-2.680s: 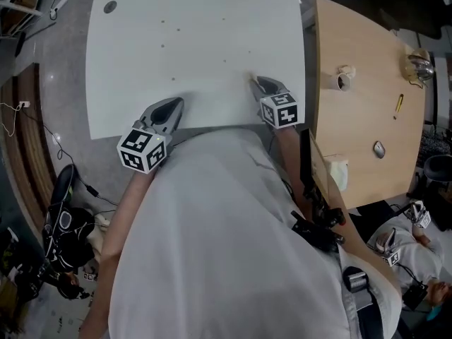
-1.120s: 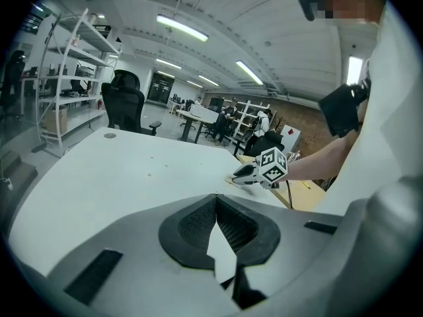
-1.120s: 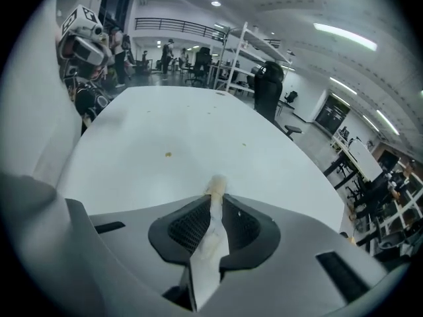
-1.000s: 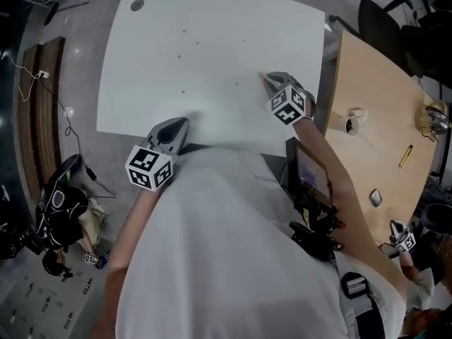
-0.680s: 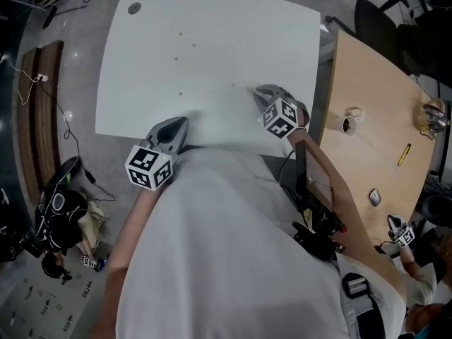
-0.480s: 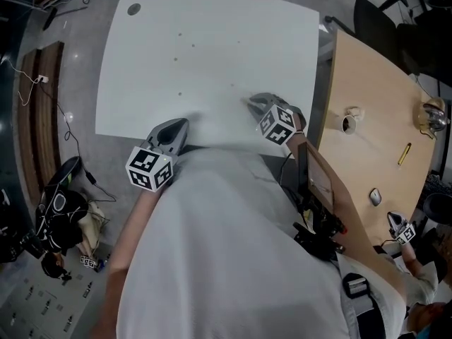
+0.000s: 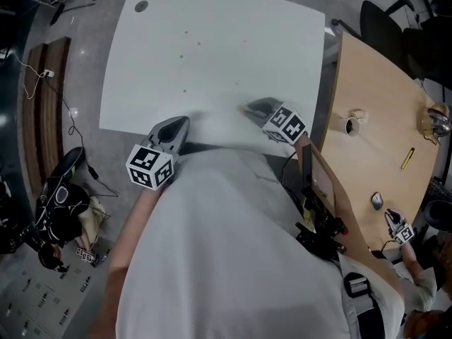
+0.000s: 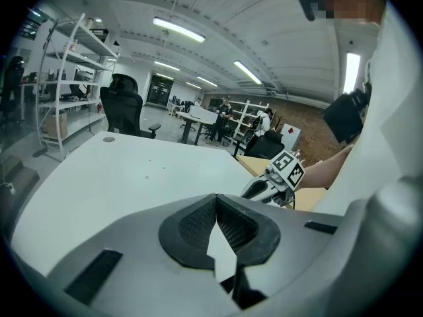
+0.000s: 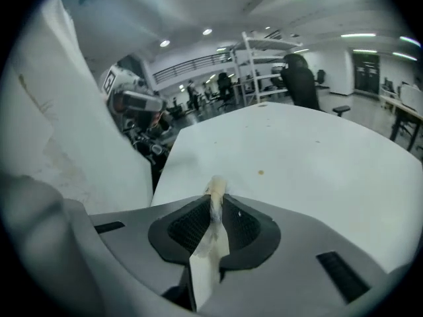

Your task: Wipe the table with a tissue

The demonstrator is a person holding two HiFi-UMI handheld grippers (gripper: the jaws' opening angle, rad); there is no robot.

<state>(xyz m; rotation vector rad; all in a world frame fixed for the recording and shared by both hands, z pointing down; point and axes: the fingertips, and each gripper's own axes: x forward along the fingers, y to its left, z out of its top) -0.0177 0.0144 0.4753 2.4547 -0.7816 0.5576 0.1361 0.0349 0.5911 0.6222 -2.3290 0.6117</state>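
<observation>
The white table [image 7: 212, 69] carries a few small brown spots [image 7: 185, 90]; one spot [image 9: 260, 172] lies just ahead of my right gripper. My right gripper [image 9: 215, 200] is shut on a twisted white tissue [image 9: 206, 256] that sticks up a little past the pads. In the head view this gripper [image 7: 254, 107] is low over the table's near right part, and the tissue is hidden there. My left gripper [image 7: 176, 123] rests at the near edge, its jaws [image 8: 216, 198] shut with nothing between them. From the left gripper view the right gripper [image 8: 272, 185] shows ahead to the right.
A wooden table [image 7: 367, 83] adjoins on the right, bearing a tape roll [image 7: 348, 125], a yellow pen [image 7: 407, 158] and a mouse [image 7: 377, 200]. Black chairs [image 7: 385, 27] stand behind it. The white table has a cable hole [image 7: 142, 6] at its far left corner. Bags and cables lie on the floor at left.
My right gripper has slid with the tissue toward the table's near edge and to the left, and has turned. The left gripper stayed where it was.
</observation>
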